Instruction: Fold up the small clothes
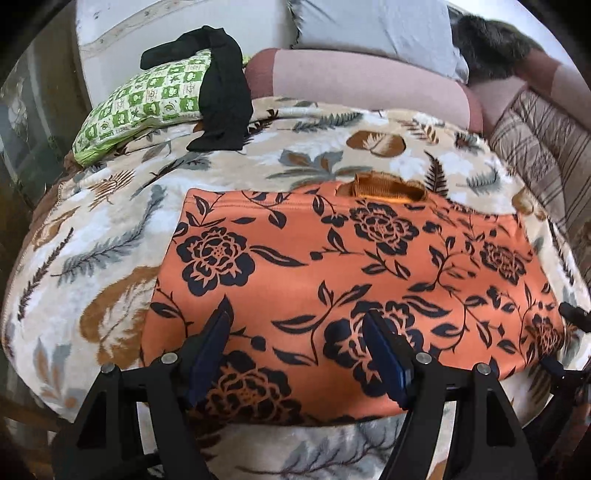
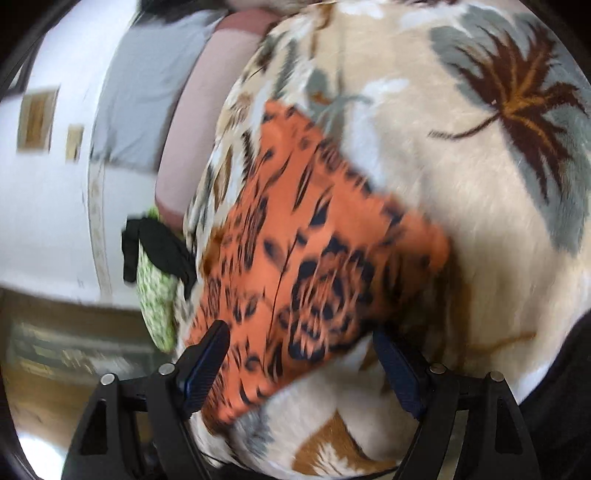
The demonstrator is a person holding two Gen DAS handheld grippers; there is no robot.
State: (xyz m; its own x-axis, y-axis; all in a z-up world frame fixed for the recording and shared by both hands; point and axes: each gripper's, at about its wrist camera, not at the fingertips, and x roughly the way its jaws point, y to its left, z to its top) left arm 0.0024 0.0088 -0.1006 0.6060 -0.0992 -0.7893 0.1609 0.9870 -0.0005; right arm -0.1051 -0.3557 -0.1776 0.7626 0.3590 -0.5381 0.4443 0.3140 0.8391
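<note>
At the bottom of the left wrist view, the left gripper (image 1: 297,325) has its 2 blue-padded fingers (image 1: 384,350) spread wide, hovering over the near edge of the orange floral garment (image 1: 332,266) with nothing pinched between them. That garment lies flat across the middle of the frame on a cream leaf-print blanket (image 1: 92,266), its black rose pattern facing up and an orange ribbed neckline (image 1: 384,186) showing at its far edge. A black tip of the right gripper (image 1: 574,314) shows at the right edge of the frame, just beside the garment's right corner. Farther back, in the upper left, a green checked pillow (image 1: 136,107) rests on the blanket with a black garment (image 1: 221,92) draped over it. Behind these sit a pink bolster (image 1: 351,81) and a grey cushion (image 1: 373,26), with a striped cushion (image 1: 543,147) at the right. In the right wrist view, which is motion-blurred, the right gripper (image 2: 301,341) also has its 2 fingers (image 2: 210,350) spread apart, holding nothing, low over the garment's near part on the blanket, which fills the centre of the frame.
</note>
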